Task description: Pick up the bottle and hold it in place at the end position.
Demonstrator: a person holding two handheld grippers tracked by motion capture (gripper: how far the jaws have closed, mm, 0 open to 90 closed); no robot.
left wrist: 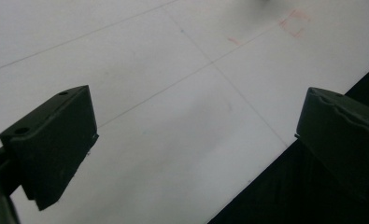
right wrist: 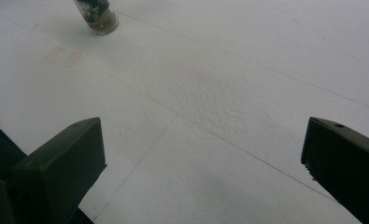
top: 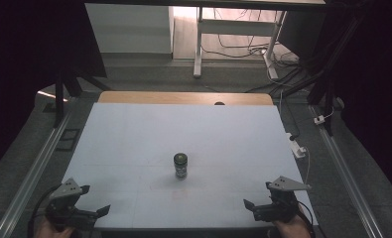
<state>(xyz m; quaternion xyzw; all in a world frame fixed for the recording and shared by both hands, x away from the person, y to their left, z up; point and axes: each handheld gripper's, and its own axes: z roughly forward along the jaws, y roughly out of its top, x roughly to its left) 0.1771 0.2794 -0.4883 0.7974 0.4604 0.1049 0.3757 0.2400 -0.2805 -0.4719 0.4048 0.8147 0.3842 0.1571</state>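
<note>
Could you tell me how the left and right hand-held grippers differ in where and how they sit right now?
The left hand-held gripper is at the table's near-left corner; the right hand-held gripper is at its near-right corner. They point inward from opposite sides. Both are open and empty, away from the jar.
</note>
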